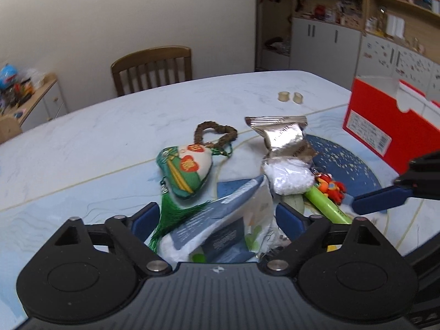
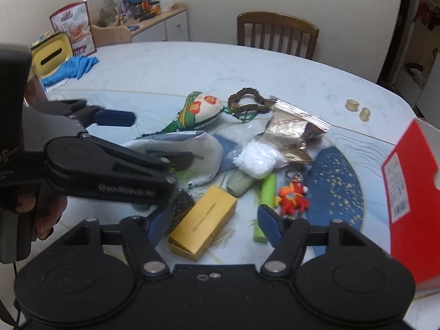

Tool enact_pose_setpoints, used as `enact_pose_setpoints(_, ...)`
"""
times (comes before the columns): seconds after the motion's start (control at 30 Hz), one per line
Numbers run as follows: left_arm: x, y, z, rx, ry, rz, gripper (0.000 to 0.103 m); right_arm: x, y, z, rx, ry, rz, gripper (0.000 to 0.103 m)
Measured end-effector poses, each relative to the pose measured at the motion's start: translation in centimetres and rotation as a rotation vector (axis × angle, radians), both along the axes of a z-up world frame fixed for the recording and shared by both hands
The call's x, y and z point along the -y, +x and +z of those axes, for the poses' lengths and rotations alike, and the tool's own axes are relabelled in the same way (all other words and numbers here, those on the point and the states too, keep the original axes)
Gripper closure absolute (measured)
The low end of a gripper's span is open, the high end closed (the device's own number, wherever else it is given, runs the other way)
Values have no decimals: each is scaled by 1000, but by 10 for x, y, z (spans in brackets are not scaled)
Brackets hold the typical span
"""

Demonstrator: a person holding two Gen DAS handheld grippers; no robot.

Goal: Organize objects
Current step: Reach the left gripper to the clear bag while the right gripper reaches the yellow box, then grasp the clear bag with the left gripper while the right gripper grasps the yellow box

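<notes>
A heap of small objects lies on the marble table (image 1: pixel 96 137). It holds a green embroidered sachet (image 1: pixel 183 172) with a tassel, a brown bead bracelet (image 1: pixel 214 134), a silver foil packet (image 1: pixel 283 137), a white fluffy bag (image 1: pixel 288 176), a green tube (image 1: pixel 327 206) and a red toy keychain (image 1: pixel 331 188). My left gripper (image 1: pixel 217 218) is open, its jaws on either side of a blue-and-white plastic pouch (image 1: pixel 220 220). My right gripper (image 2: pixel 209 224) is open above a gold box (image 2: pixel 203 221). The left gripper shows in the right wrist view (image 2: pixel 115 140).
An open red box (image 1: pixel 385 121) stands at the table's right; it also shows in the right wrist view (image 2: pixel 407 192). Two small pale rings (image 1: pixel 290 96) lie further back. A wooden chair (image 1: pixel 154 67) stands behind the table. A yellow tissue box (image 2: pixel 52 55) and blue gloves (image 2: pixel 74 66) sit at the far left.
</notes>
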State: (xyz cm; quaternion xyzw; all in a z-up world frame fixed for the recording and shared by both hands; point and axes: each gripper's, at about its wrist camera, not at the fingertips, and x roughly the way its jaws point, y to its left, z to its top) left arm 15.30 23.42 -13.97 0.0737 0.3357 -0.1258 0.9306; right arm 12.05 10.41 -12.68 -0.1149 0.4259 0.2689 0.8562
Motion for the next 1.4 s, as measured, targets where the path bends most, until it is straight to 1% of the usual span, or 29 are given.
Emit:
enact_pose_setpoints(0.03,1,0,-1,3,8,-5,18,-3,2,-2,-7,-2,2,38)
enact_pose_setpoints(0.1,2,4,-3,-4,18,-10,30,-7,6,-7,-26,-4,0,41)
enact_pose_setpoints(0.17,2,6,-5,-4,26,-14,38,-10,10,-10,-42,-4,-8,44)
enact_pose_setpoints(0.23,2,5,-6,7,34,-17,43,-11,13,-14,-60,1,-19,46)
enact_pose_setpoints(0.3,3,4,-6,19,41,-33,52,-11,17,-18,-82,-2,-31,48)
enact_pose_setpoints(0.33,4,3,-7,22,48,-42,54,-11,18,-19,-98,1,-38,50)
enact_pose_setpoints(0.4,6,3,-8,23,60,-51,62,-11,19,-23,-124,2,-44,52)
enact_pose_setpoints(0.43,6,3,-8,23,63,-52,64,-12,19,-24,-131,0,-44,54)
enact_pose_setpoints(0.47,6,2,-8,22,65,-52,68,-12,19,-25,-135,0,-43,57)
enact_pose_setpoints(0.63,7,0,-6,28,79,-48,76,-10,22,-27,-172,13,-57,67)
enact_pose_setpoints(0.67,6,0,-5,26,78,-41,78,-9,22,-27,-177,16,-60,70)
enact_pose_setpoints(0.77,5,1,-3,18,74,-33,81,-7,21,-25,-177,17,-66,74)
enact_pose_setpoints(0.87,3,2,1,16,64,-21,83,-4,19,-21,-163,12,-74,75)
enact_pose_setpoints(0.93,1,2,4,14,47,-16,86,1,18,-17,-158,18,-83,75)
enact_pose_setpoints(1.07,-2,1,11,13,7,-1,89,14,16,-5,-145,37,-105,75)
enact_pose_setpoints(1.27,-6,-4,31,15,-47,28,90,40,14,23,-108,91,-148,75)
enact_pose_setpoints(1.4,-8,-13,48,9,-100,65,90,61,15,45,-86,142,-173,75)
